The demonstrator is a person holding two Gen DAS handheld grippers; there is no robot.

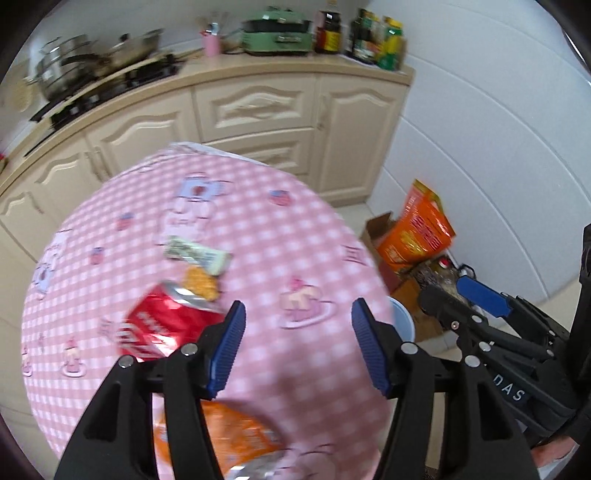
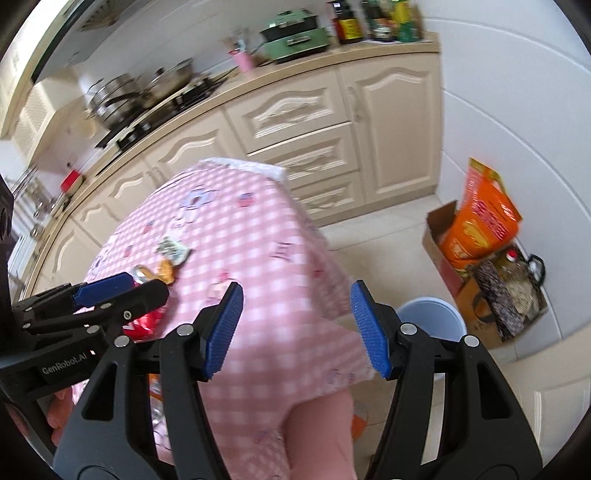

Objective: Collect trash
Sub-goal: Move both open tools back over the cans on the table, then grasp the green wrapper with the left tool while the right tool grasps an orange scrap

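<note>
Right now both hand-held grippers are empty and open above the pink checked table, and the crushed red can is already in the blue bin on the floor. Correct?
Not quite. The crushed red can lies on the pink checked table, as the left wrist view shows, not in the blue bin. The left hand-held gripper and right hand-held gripper are indeed empty and open.

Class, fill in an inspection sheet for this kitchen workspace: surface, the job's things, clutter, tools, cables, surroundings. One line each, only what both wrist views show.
Surface: round table under a pink checked cloth, blurred.
Job's things: crushed red can, orange snack piece, pale green wrapper and orange packet lie on the cloth; light blue bin stands on the floor beside the table.
Clutter: orange bag in a cardboard box, dark patterned bag by the wall.
Tools: left tool open, nothing between its fingers; right tool open, nothing between its fingers.
Cables: nothing seen.
Surroundings: cream cabinets, pots on the stove, green cooker, bottles.
</note>
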